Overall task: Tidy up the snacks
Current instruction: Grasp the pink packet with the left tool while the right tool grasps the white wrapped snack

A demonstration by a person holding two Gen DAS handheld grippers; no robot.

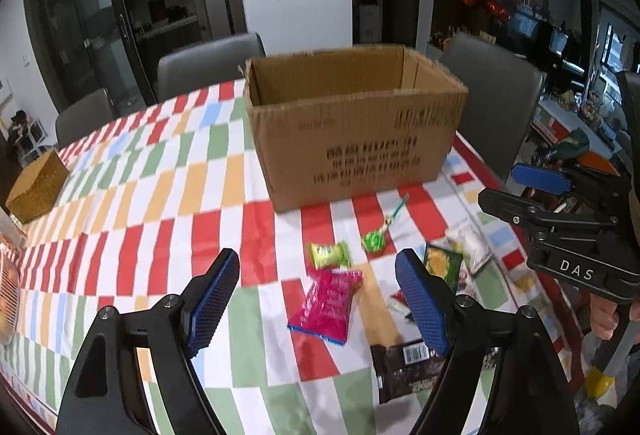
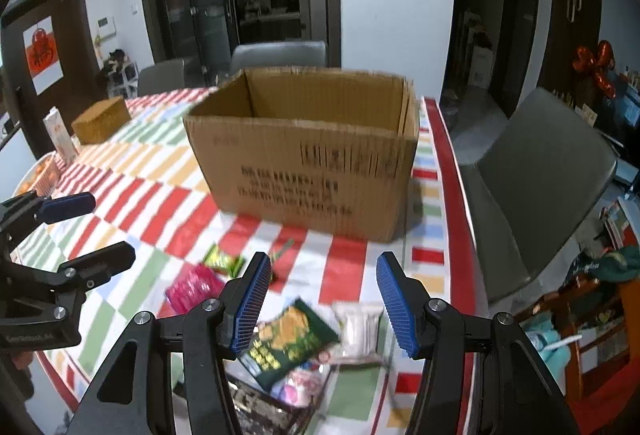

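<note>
Both grippers hover spread and empty over snacks lying before the box (image 1: 352, 123).

Left gripper (image 1: 318, 299) view alone shows the brown bar (image 1: 404, 367); right gripper (image 2: 320, 303) view alone shows the white pack (image 2: 358, 327) whole, beside the green pack (image 2: 294, 339).

- Checked tablecloth (image 1: 168, 195), red, green, orange and white, covers the table.
- Woven golden box (image 1: 38, 187) sits near the far left edge.
- Grey chairs (image 2: 536, 187) stand around the table (one at the right side).
- Red foil balloon (image 2: 596, 65) hangs in the background.
</note>
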